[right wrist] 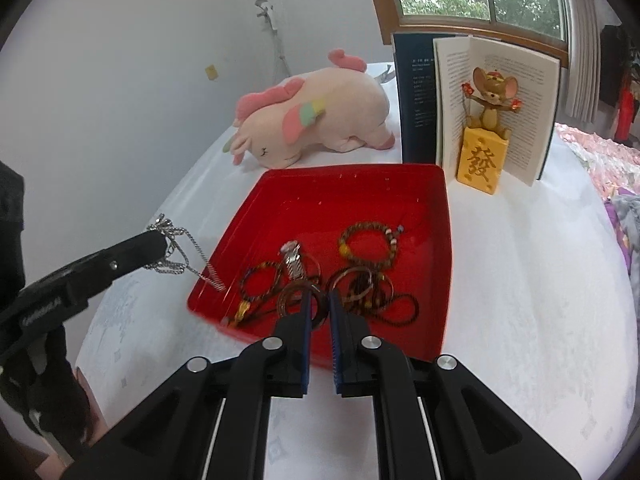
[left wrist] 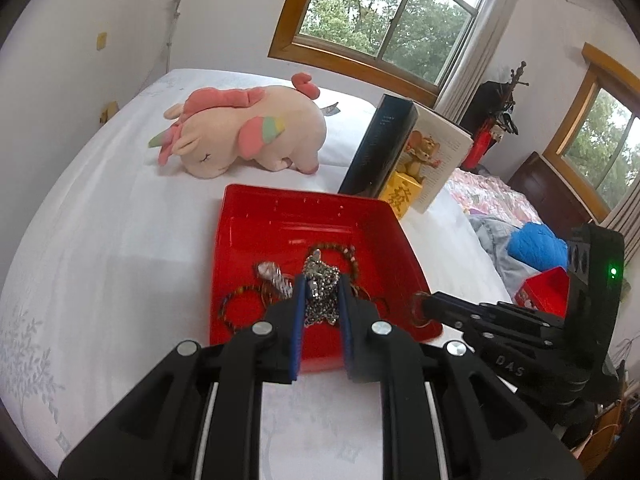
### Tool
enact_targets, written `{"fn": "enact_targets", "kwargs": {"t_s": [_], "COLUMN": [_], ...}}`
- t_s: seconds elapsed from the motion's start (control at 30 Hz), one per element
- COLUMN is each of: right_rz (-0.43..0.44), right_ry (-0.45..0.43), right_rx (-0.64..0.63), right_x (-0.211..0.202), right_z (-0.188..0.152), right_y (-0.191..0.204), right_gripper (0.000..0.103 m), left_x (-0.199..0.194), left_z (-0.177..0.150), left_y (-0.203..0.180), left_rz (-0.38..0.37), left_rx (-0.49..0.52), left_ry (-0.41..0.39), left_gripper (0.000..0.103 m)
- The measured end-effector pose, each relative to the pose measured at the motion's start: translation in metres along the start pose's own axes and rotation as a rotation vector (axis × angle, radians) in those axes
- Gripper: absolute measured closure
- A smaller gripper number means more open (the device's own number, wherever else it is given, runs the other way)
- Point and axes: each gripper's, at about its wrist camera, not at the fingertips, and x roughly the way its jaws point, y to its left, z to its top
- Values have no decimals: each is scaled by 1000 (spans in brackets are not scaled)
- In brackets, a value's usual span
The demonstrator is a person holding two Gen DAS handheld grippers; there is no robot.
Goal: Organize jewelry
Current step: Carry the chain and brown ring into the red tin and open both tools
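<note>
Both wrist views close above, facing red tray, shared

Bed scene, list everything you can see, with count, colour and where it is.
tray: one, red, on the white bed
silver chain: one, in left gripper, trailing over tray's edge
bracelets: several, brown beaded, in tray
watch: one, silver, in tray
plush unicorn: one, pink, behind tray
book: one, standing open
mouse figurine: one, brown, on yellow block
left gripper: closed on chain
right gripper: gripping a dark ring
</note>
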Motion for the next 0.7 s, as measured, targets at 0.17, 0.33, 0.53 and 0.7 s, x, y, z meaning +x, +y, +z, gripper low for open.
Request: {"fn": "enact_targets", "kwargs": {"t_s": [0.17,0.33,0.53,0.7], "right_rz": [-22,-39,-90,-103], "right_ry": [46,84,129,149], "right_rx": [14,36,56,65], "right_x": [40,75,111,125], "right_z": [20,34,45,49], "right_y": [-7,-15,-26,-34], "right_gripper": [95,95,95,95], "left_x": [37,78,124,143], "left_z": [17,30,36,36], "left_y": [3,13,27,33], "left_rz": [-6,11,53,71], "left_rx": [0,-5,-19,-20], "left_ry": [30,71,145,182], "left_gripper": [89,89,89,89]}}
